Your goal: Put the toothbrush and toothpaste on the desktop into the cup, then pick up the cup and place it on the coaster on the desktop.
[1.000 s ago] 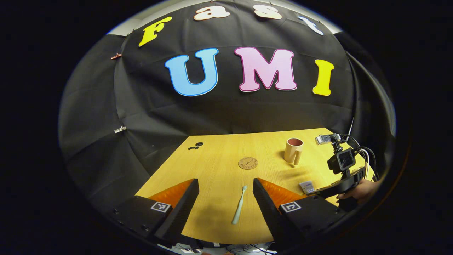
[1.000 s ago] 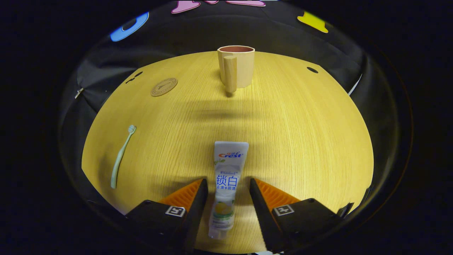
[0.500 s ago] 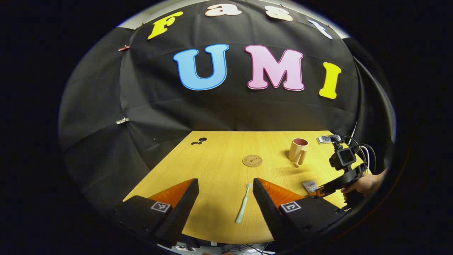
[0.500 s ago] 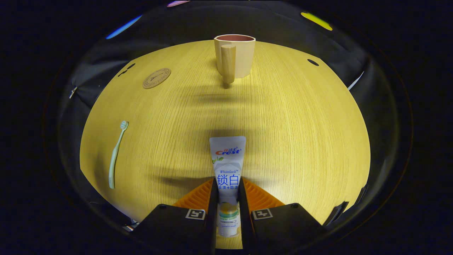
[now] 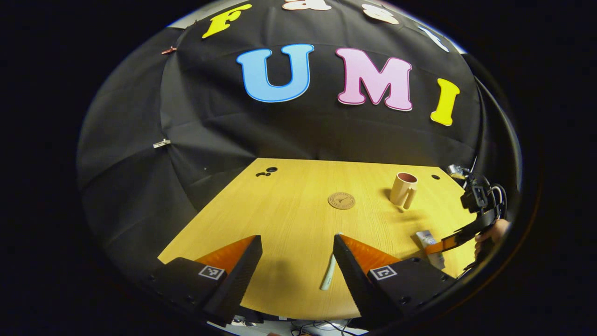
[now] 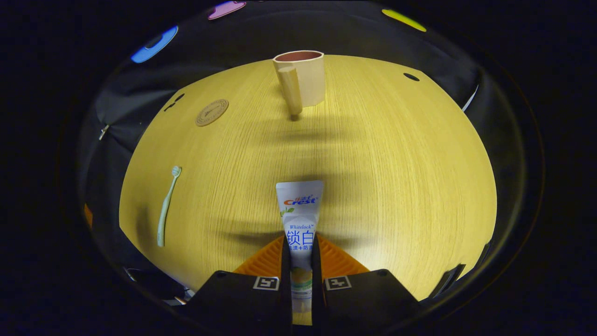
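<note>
Toothpaste, a white squeezable tube (image 6: 300, 219) with printed label, sits pinched between the two fingers of the right gripper (image 6: 298, 254) in the right gripper view, both fingers pressing its sides and its flat crimped end reaching out ahead of the fingertips over the yellow wood-grain desktop (image 6: 396, 163). Straight beyond those fingers stands the beige cup (image 6: 301, 79) with a thick peg handle and reddish inside. Ahead and to the left of the fingers lies the round brown cork coaster (image 6: 211, 112), and nearer on the left the pale green toothbrush (image 6: 167, 207) lies flat. In the left gripper view the left gripper (image 5: 297, 242) hangs above the desktop with its fingers spread wide; the toothbrush lies between them, just beside the right-hand finger, touching neither. Coaster and cup lie farther ahead, toward the right.
</note>
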The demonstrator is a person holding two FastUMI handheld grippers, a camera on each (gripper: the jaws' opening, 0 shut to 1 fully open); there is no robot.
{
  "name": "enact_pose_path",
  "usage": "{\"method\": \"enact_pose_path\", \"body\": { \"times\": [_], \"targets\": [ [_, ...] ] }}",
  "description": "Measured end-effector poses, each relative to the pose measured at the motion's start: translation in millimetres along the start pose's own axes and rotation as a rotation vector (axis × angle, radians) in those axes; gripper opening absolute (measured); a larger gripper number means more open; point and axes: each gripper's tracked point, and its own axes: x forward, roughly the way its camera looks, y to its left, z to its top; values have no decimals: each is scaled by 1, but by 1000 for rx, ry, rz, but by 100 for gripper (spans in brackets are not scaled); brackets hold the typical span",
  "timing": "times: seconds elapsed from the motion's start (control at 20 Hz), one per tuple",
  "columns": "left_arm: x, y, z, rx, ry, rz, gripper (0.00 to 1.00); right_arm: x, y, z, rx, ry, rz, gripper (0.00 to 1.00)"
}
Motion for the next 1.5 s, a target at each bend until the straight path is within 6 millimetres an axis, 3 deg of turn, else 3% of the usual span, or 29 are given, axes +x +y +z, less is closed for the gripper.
{"method": "enact_pose_path", "body": {
  "times": [0.4, 0.7, 1.0, 1.15, 1.25, 1.3, 1.45, 1.5],
  "targets": [
    [71, -33, -46, 88, 149, -193, 97, -63, -16, 21, 57, -143, 16, 20],
    [107, -52, -89, 118, 340, -262, 93, -72, -27, 19, 116, -187, 15, 20],
    [122, -48, -119, 161, 503, -226, 89, -71, -22, 20, 150, -208, 36, 20],
    [123, -49, -132, 184, 590, -212, 83, -71, -21, 20, 163, -211, 46, 20],
    [125, -56, -136, 192, 621, -213, 78, -72, -18, 20, 175, -211, 64, 20],
    [124, -57, -134, 197, 631, -218, 81, -73, -15, 20, 182, -212, 85, 20],
    [123, -63, -135, 197, 690, -208, 58, -71, -14, 22, 160, -208, 109, 20],
    [123, -65, -137, 189, 713, -203, 56, -70, -14, 24, 147, -209, 116, 20]
  ]
}}
